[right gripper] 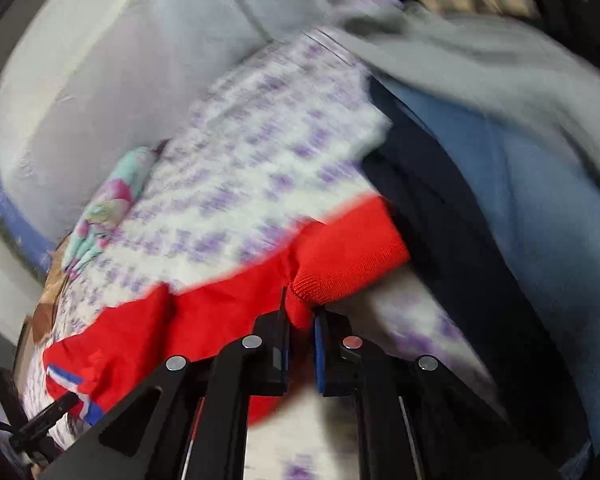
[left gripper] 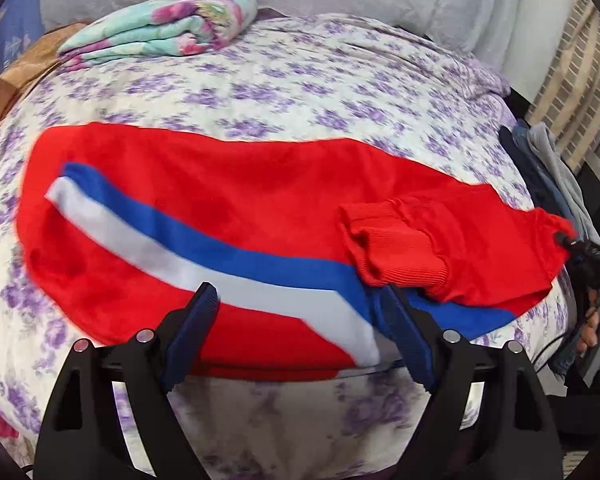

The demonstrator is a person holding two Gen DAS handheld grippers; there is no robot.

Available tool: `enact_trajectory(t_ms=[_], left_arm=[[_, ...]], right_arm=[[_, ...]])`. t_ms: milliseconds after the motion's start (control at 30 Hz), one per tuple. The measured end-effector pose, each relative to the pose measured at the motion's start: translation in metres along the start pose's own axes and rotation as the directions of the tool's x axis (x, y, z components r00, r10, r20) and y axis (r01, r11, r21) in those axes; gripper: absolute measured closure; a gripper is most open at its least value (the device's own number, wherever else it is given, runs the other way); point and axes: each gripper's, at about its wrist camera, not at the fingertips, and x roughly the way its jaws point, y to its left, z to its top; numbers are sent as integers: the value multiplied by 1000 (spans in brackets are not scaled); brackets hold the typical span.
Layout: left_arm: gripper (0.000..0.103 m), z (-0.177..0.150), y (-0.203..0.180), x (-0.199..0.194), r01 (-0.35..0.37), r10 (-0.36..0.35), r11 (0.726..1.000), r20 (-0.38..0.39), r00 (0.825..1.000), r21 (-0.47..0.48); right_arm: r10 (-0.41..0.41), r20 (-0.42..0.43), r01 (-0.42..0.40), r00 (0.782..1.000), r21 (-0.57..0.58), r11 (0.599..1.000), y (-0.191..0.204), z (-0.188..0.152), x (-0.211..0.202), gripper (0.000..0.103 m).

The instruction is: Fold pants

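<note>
Left wrist view: red pants (left gripper: 228, 216) with a blue and white side stripe lie spread across a bed (left gripper: 300, 92) covered in a purple-flowered sheet, one ribbed cuff (left gripper: 396, 240) already turned back onto the fabric at about 3 o'clock. The left gripper (left gripper: 300, 312) hovers at 6 o'clock over the near edge of the garment, its jaws spread wide and holding nothing. At the far 3 o'clock edge the right gripper (left gripper: 568, 240) pinches a corner of red cloth; the right wrist view shows its jaws closed on a bunched bit of ribbed hem.

The likeliest trouble lies in that thin pinch: only a small nub of knit sits between the jaws, and a quick pull could let it slip free and drop the fold short. With the left gripper not holding anything, a drag from the right could also slide the whole garment along the sheet and skew the stripe. A stack of dark and grey clothes (left gripper: 548, 168) sits just beside the pants at 3 o'clock and could snag.

The fabric looks soft and fleecy, mostly flat, with rumpling near the cuff. A folded floral blanket (left gripper: 160, 28) rests well apart at 11 o'clock.
</note>
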Motion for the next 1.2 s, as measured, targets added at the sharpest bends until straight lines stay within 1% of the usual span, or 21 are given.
enact_trajectory(t_ms=[67,100,133,167,233,300,367,400,467,533,567,633,733,800,900,1000,1033,1067,1100,1133,1200], left_arm=[[22,1,7,-10,-10,10,1000,19,1000,-23],[22,1,9,-15,-16,17,1000,31,999,-27],[22,0,11,-22,-24,26,999,45,999,-29],[22,0,12,-28,-30,31,999,57,998,-32],[22,-1,20,-43,-45,49,998,83,995,-49],[21,-5,34,-52,-58,66,994,90,994,-89],[21,-9,50,-56,-56,68,989,84,994,-140],[21,-11,59,-58,-51,65,984,78,995,-171],[21,-15,79,-62,-38,57,969,71,996,-242],[20,-17,96,-63,-27,49,953,64,997,-301],[20,-18,104,-62,-19,41,944,59,997,-331],[20,-20,118,-57,9,10,919,45,999,-394],[20,-16,129,-43,62,-46,882,44,998,-467],[20,-8,129,-38,76,-53,878,61,997,-473],[19,7,133,-22,139,-116,848,77,990,-511],[23,15,139,-10,154,-127,813,87,988,-561],[36,16,141,-10,159,-122,801,103,987,-577],[61,16,142,-12,168,-123,797,116,986,-580],[72,16,143,-13,181,-131,793,128,983,-582],[79,16,143,-15,193,-138,792,139,981,-578],[82,21,131,-26,162,-92,830,156,984,-534]], right_arm=[[56,31,-52,998,-135,990,48,8,-7,93],[121,43,-106,992,-262,959,91,8,-14,93],[171,31,-149,985,-354,923,122,5,-18,93],[224,-16,-205,974,-470,859,165,-5,-17,93],[246,-110,-262,963,-594,761,214,-29,-5,93],[137,-225,-258,965,-702,664,252,-67,36,93],[1,-314,-257,949,-775,577,264,-104,76,89],[-59,-289,-215,956,-821,530,265,-120,86,89],[-42,-201,-158,979,-866,475,266,-131,76,80],[8,-153,-138,988,-869,475,264,-127,54,45],[46,-151,-154,987,-862,482,262,-123,44,37],[160,-150,-211,976,-840,499,255,-114,16,33],[213,-123,-220,969,-822,526,248,-106,-3,33],[201,-116,-212,973,-796,567,241,-98,-2,33],[180,-117,-205,977,-759,618,229,-94,2,34],[162,-109,-188,981,-752,632,220,-95,3,44],[156,-107,-183,982,-751,635,218,-97,3,51],[147,-106,-176,984,-750,638,215,-97,4,55],[136,-103,-167,985,-746,644,211,-96,5,61],[127,-96,-156,987,-740,654,207,-94,5,65],[106,-75,-128,992,-708,695,194,-85,6,66]])
